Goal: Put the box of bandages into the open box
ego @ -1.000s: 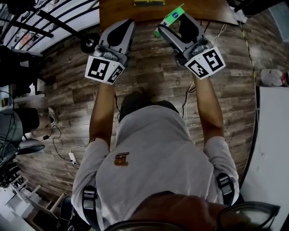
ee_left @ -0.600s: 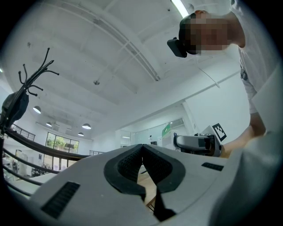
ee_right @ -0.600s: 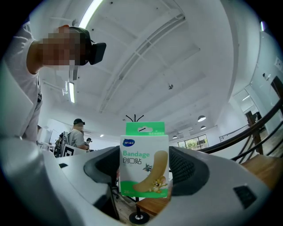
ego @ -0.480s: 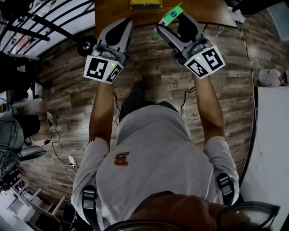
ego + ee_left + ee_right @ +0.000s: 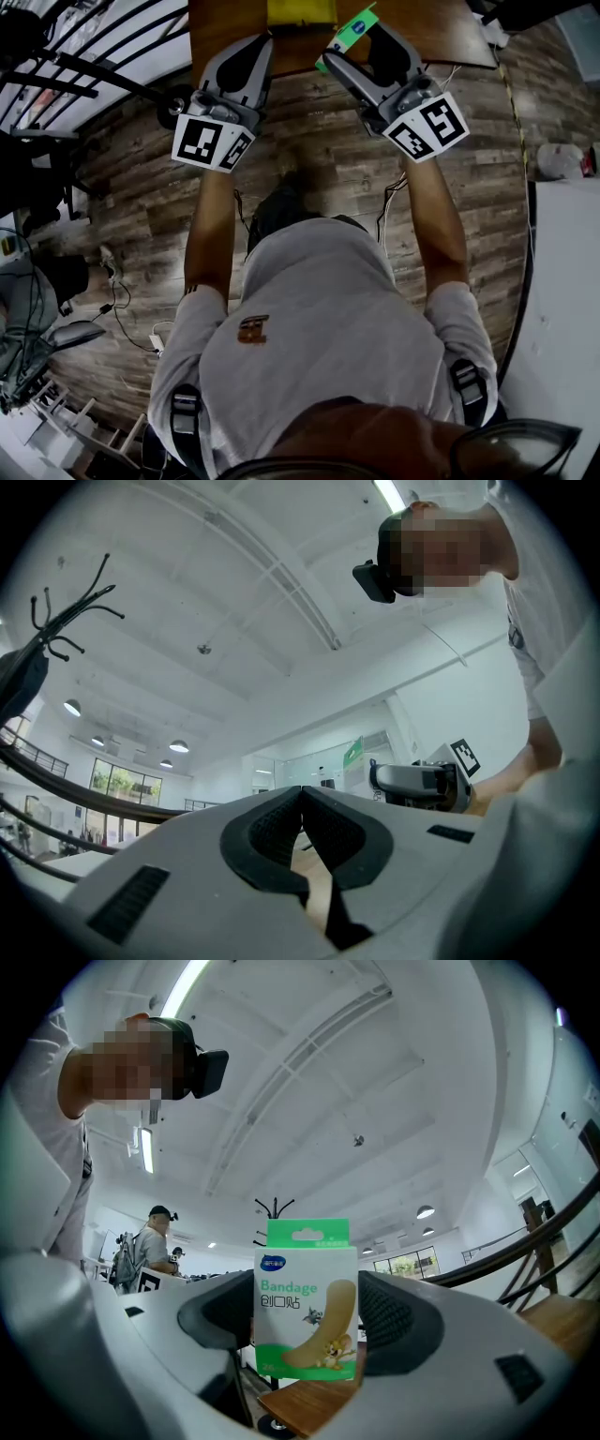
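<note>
White ceiling behind clamped bandage box

- The left gripper had its jaws closed tip to tip, with nothing between them.
- Pale wood showed through the gap lower down between the jaws.
- To the right, the right gripper pointed leftward, a green-topped box at its tip and its marker cube behind.
- A person leaned in at upper right, wearing a head camera.
- A coat rack and a dark railing stood at left, under a white ceiling with round lights.
</note>
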Demonstrator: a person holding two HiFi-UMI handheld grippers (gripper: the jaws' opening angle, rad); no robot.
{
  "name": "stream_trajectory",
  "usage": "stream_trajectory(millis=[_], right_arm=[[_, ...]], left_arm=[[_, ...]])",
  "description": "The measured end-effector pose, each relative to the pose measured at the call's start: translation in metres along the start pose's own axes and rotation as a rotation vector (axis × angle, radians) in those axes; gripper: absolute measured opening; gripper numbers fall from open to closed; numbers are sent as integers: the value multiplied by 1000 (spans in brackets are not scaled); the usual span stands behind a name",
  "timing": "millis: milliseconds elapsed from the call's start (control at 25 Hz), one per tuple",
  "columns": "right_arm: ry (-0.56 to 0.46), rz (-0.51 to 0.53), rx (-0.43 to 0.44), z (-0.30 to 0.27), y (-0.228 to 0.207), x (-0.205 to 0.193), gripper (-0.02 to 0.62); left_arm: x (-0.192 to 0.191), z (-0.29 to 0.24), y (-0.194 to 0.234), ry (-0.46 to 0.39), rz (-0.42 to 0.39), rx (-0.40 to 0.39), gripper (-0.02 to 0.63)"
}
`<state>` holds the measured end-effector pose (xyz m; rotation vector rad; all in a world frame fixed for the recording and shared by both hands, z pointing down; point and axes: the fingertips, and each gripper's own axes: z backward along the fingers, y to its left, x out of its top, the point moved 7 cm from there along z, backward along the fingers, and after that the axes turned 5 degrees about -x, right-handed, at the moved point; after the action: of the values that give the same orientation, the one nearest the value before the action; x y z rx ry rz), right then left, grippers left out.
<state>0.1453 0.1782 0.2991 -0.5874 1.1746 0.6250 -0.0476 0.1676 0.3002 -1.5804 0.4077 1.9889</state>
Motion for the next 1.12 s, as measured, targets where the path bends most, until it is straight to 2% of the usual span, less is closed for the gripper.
stream_trajectory(millis=[280, 680, 920, 1120], right_arm=[[14, -7, -19, -75, -69, -11, 321], [47, 0, -53, -158, -137, -36, 321], [81, 21, -70, -214, -162, -57, 321], [164, 81, -73, -271, -179, -85, 321]], left_arm=[[-22, -58, 87, 3, 16, -16, 19], [-52, -110, 186, 13, 35, -36, 18], [-70, -125, 247, 20, 47, -56, 19], [-87, -134, 306, 27, 55, -82, 19]])
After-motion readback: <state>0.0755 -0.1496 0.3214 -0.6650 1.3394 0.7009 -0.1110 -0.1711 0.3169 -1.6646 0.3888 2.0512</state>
